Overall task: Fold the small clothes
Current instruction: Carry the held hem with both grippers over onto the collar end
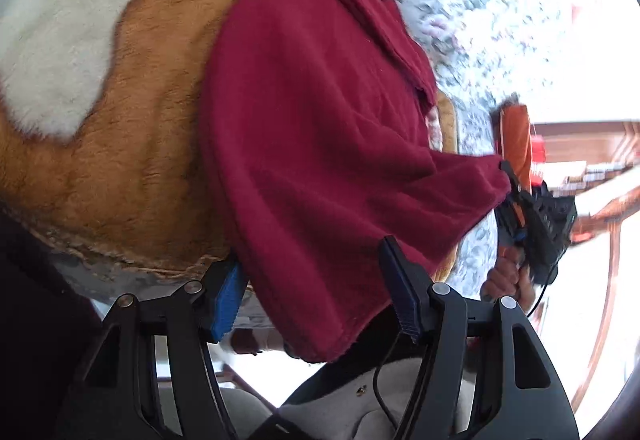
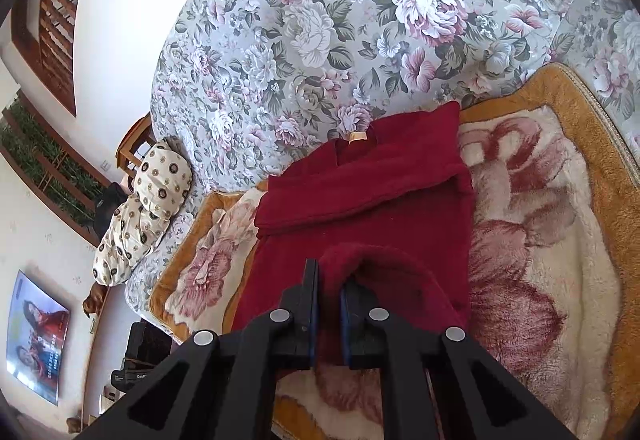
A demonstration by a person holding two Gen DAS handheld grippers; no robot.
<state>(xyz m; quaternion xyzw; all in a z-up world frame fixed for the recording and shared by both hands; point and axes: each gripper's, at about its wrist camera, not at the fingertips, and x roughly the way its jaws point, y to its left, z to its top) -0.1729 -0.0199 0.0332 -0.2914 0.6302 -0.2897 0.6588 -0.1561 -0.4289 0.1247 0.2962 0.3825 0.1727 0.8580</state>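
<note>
A dark red garment (image 2: 360, 192) lies on a plush blanket (image 2: 552, 240) that covers part of a bed. In the right wrist view its upper part lies flat with a small tan label (image 2: 357, 136) at the neck and a fold running across it, while its near edge is lifted into a hump. The right gripper (image 2: 329, 292) pinches that lifted edge, its jaws nearly together with the red fabric squeezed between them.

In the left wrist view the same garment (image 1: 320, 128) hangs off the blanket's (image 1: 120, 160) edge, stretched towards the right gripper (image 1: 506, 168), which grips one corner. The left gripper (image 1: 312, 280) stands wide apart, one blue pad (image 1: 228, 300) on each side of the hanging hem; the pads do not press on the cloth.

Beyond the blanket spreads a flowered bedsheet (image 2: 320, 20). A cream patterned pillow (image 2: 148, 208) lies at the bed's far left, and a poster (image 2: 36, 336) hangs on the wall.
</note>
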